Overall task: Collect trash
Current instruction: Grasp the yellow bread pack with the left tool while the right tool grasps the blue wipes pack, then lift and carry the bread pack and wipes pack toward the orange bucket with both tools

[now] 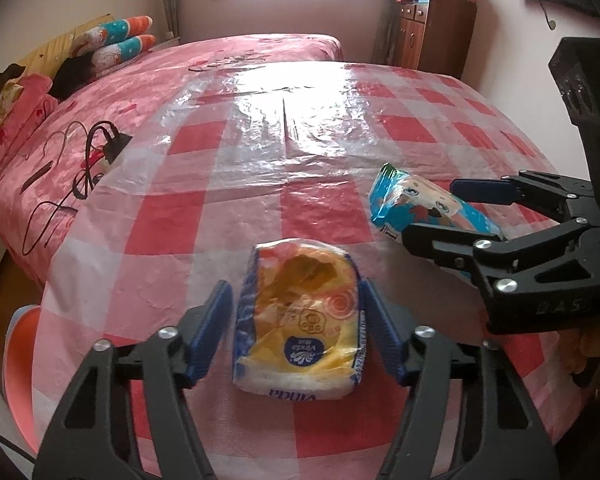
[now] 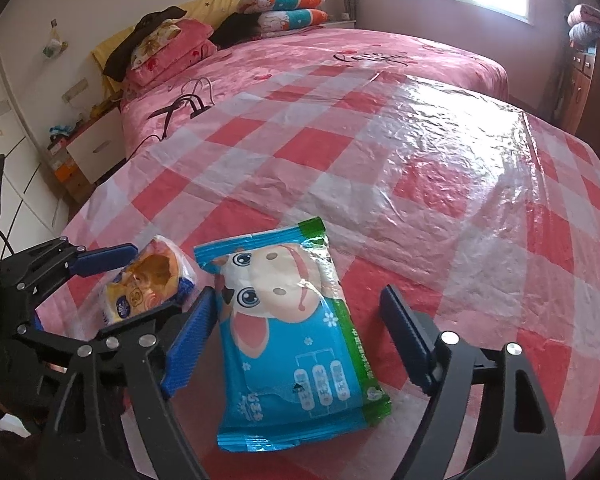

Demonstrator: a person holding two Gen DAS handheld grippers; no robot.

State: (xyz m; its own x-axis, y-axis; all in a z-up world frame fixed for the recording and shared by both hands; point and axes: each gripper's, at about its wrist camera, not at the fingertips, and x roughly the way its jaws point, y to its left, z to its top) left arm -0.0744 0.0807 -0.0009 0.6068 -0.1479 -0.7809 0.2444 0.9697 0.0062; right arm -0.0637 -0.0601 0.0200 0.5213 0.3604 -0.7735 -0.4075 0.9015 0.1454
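Red-and-white checked plastic-covered table fills mid-frame; pink bed behind. Left gripper spread wide around yellow tissue pack. Right gripper spread wide around blue wipes packet.

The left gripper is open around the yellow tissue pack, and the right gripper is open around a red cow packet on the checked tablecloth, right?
Not quite. The cow packet is blue with a green edge, not red, as the right wrist view shows. The rest holds: left gripper open around the yellow tissue pack, right gripper open, on the pink-and-white checked tablecloth.
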